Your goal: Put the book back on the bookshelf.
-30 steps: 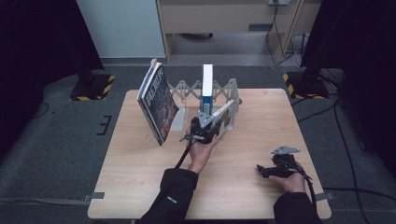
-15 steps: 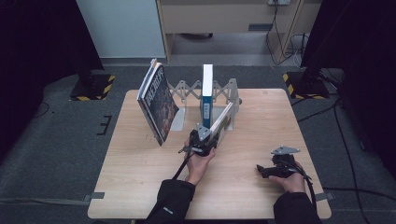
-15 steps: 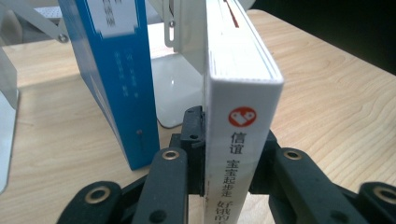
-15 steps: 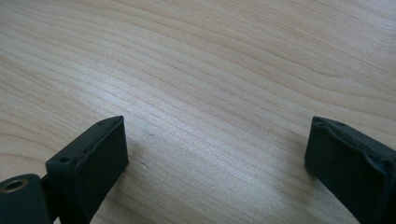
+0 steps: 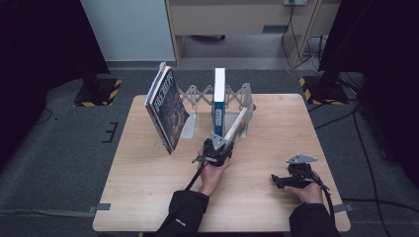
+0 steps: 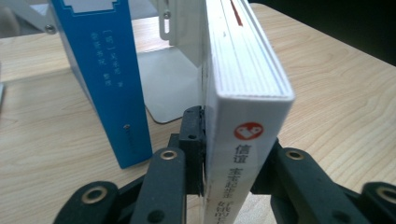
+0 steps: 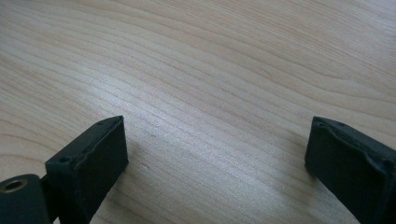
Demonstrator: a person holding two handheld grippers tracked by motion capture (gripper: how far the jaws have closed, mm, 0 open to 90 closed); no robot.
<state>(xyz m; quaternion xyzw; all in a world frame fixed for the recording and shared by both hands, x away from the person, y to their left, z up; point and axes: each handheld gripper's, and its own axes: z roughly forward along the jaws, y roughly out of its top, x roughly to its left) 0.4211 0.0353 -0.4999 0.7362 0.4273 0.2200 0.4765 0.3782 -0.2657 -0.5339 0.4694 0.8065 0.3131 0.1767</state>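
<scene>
Two books in the rack point(image 5: 242, 96): blue book point(image 5: 219, 98) upright, white book point(image 5: 236, 126) leaning.

Two black, blocky jaws of the right gripper point(image 7: 219, 154) rise from the bottom corners, one at the lower left and one at the lower right, standing wide apart with nothing between them. Beneath and beyond them lies the pale wooden table top point(image 7: 224, 70), its fine grain running in long lines slanting across the frame. A soft sheen of light falls on the wood between the jaws. A brass-coloured rivet shows at the left jaw's base.
</scene>
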